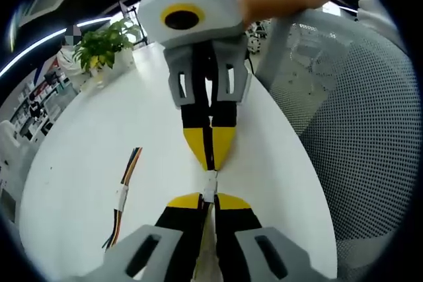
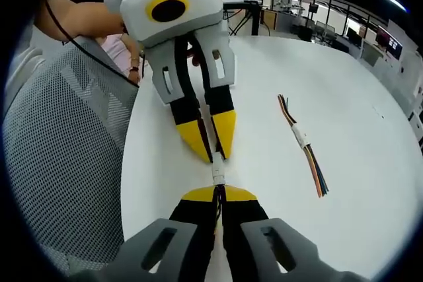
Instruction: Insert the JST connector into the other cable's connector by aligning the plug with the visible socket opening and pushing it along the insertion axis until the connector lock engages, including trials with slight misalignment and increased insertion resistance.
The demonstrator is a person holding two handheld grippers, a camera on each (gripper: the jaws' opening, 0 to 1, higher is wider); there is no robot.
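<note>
Both grippers, left gripper [image 1: 206, 204] and right gripper [image 2: 218, 196], are clamping shut on their cable ends w/ the white JST connector pair [image 1: 209, 186] meeting tip-to-tip above the white table [image 1: 86, 183], prob. mid-insertion, lock engagement can't tell; spare wire bundle [image 2: 304, 143] is lying apart.

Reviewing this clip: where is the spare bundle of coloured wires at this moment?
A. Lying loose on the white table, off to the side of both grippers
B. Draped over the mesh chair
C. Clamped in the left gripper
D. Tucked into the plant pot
A: the spare wire bundle lies flat on the white table, apart from the left gripper and the right gripper, which meet tip to tip at the white connector.
</note>
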